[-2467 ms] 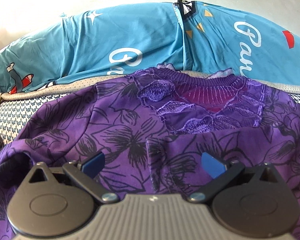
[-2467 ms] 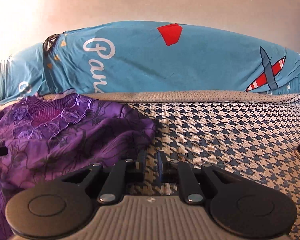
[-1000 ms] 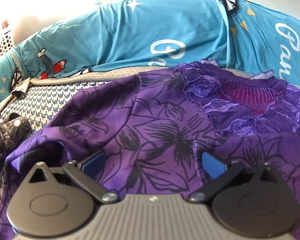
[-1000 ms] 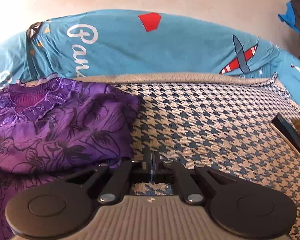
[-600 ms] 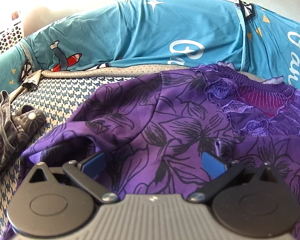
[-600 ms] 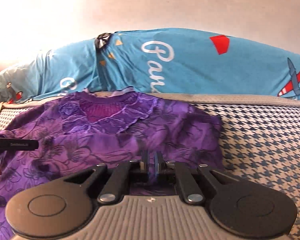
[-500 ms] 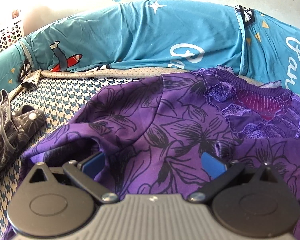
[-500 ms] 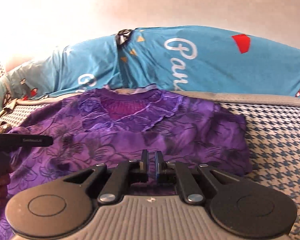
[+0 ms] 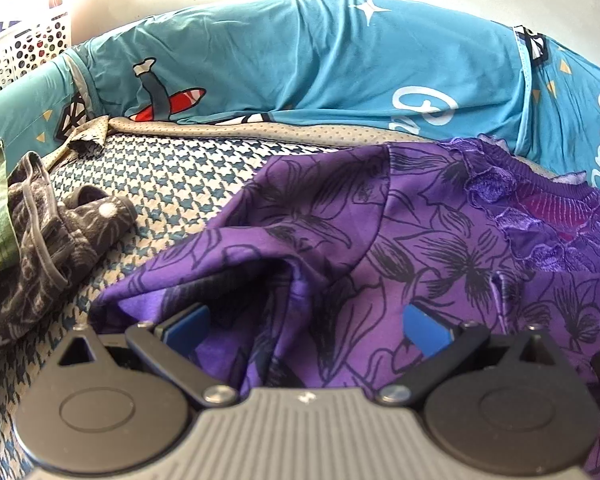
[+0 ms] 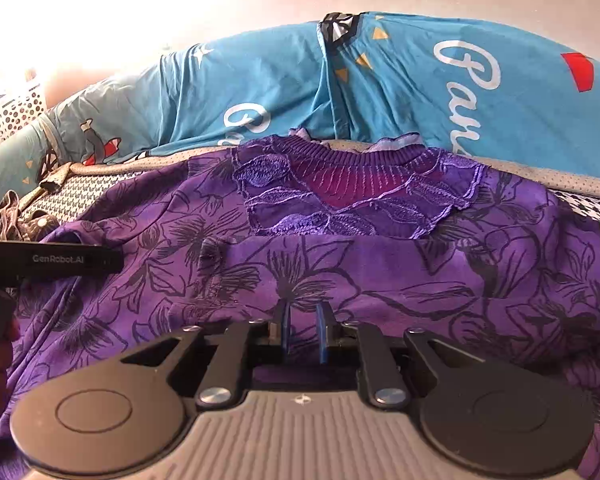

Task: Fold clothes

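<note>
Purple floral blouse (image 10: pixel 380 264) spread on houndstooth bed cover (image 9: pixel 172 176), right claw (image 10: pixel 303 326) slightly parted and just been opening over its hem, nothing gripped, left claw (image 9: pixel 306 326) released wide at nine o'clock, blouse's lower edge hidden behind both claws.

A home bedroom: blue cartoon-print pillows (image 9: pixel 300 60) are lying along a houndstooth-patterned bed cover (image 9: pixel 172 176), with a white perforated plastic laundry basket (image 9: pixel 24 48) standing beside.
</note>
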